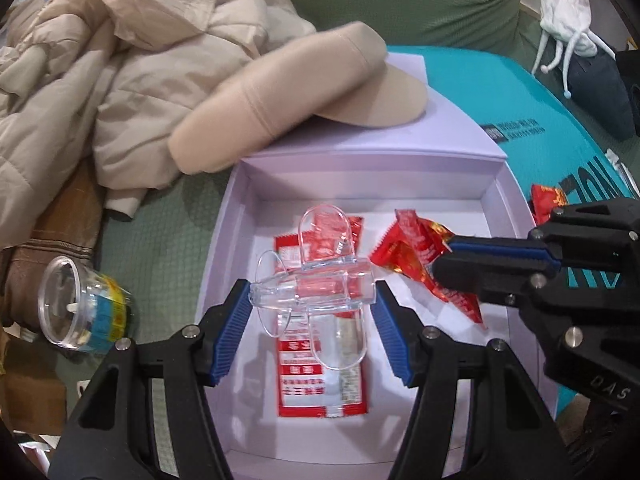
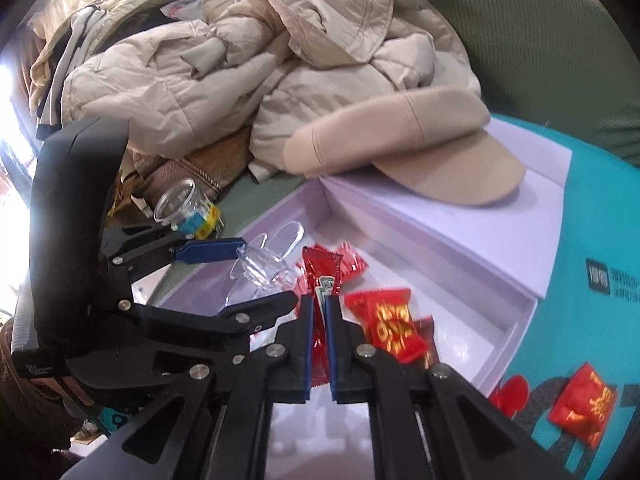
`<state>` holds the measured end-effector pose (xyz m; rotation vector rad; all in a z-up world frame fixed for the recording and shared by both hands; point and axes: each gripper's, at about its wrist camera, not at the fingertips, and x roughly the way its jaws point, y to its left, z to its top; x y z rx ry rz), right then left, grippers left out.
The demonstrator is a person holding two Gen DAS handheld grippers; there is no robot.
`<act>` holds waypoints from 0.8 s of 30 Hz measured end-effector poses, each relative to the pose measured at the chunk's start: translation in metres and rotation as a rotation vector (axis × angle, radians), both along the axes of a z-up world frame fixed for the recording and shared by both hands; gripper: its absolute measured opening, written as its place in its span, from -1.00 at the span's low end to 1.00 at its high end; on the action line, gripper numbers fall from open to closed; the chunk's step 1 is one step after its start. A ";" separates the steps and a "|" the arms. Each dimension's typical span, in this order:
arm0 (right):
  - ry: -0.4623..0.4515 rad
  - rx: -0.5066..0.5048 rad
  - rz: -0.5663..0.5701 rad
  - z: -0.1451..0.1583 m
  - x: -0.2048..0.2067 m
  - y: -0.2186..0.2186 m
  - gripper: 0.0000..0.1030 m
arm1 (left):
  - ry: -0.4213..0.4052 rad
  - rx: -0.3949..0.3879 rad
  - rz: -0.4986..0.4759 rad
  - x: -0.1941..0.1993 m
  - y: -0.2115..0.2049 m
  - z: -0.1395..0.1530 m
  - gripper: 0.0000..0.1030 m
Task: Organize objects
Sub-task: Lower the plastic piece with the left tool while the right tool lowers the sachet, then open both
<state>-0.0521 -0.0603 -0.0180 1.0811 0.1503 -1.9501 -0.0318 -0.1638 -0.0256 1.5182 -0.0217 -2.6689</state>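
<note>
1. Right, from the left wrist view my left gripper (image 1: 314, 316) is spread wide over the open white box (image 1: 224, 240). The clear plastic stand (image 1: 316, 284) sits between the blue pads (image 1: 232, 328); the left pad seems to touch its end, but I cannot tell whether the right pad touches it, so I would not call it gripped. Under it lies a flat red sachet (image 1: 320, 384) on the box floor. The right gripper (image 1: 492, 264) reaches in from the side, pinching a red snack packet (image 1: 416, 248).

2. Outside the box I see a clear cup (image 1: 80, 308) lying on its side, and a beige cap (image 1: 304, 92) resting on the box lid.

3. From the right wrist view, my right gripper (image 2: 319, 320) is nearly closed, its jaws nipping a red ketchup-style packet (image 2: 320, 276) above the box. More red candy packets (image 2: 388, 320) lie in the box, and one red packet (image 2: 584, 404) sits outside on the teal surface (image 2: 600, 220).

4. Risks, as I judge them: the stand is slick and irregular, so closing off-centre could squirt it sideways. Both grippers crowd the same box, so a careless move could knock them together or scatter packets. The thin packet could slip from its edge pinch.
</note>
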 end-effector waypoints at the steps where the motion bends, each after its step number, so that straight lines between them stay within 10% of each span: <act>1: -0.005 0.003 -0.004 -0.002 0.000 0.002 -0.89 | -0.008 0.000 -0.003 0.000 0.002 -0.003 0.16; 24: -0.092 0.015 -0.040 -0.026 -0.008 0.023 -0.89 | -0.131 0.044 -0.040 -0.010 0.018 -0.038 0.16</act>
